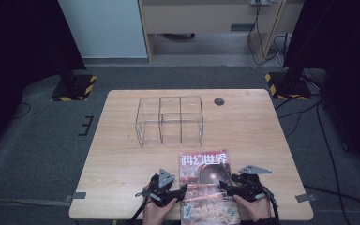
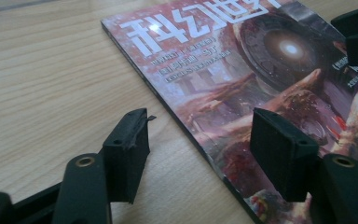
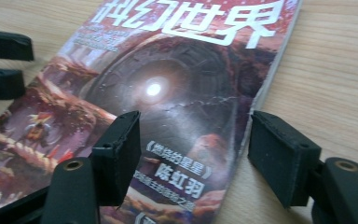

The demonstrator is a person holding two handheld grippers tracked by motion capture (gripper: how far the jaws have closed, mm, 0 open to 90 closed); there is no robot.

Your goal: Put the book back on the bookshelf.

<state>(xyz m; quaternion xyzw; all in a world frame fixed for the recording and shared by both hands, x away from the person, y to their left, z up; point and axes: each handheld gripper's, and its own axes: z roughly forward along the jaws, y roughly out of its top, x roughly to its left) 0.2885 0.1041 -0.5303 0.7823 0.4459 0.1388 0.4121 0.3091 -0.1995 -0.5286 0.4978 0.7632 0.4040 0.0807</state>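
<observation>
Plainly, the magazine (image 1: 208, 185) lies flat, cover up, at the near edge of the surface (image 1: 122, 154), between the left tool (image 1: 180, 190) and the right tool (image 1: 226, 186), with a clear compartmented box (image 1: 169, 121) standing farther back. Both tools stand open, gripping nothing: in the left gripper view the jaws straddle the magazine's left edge, and in the right gripper view they straddle its right edge. It looks thin, light and floppy, with a glossy cover that may slip, so it would likely sag if lifted by one side; taking both long edges at once, or the bound edge, seems the safer hold. Lying flush on the wood, an edge may be hard to get a jaw under. The title reads 科幻世界 in large white characters; lower on the cover the name 陈虹羽 can be read, the smaller lines being too blurred
</observation>
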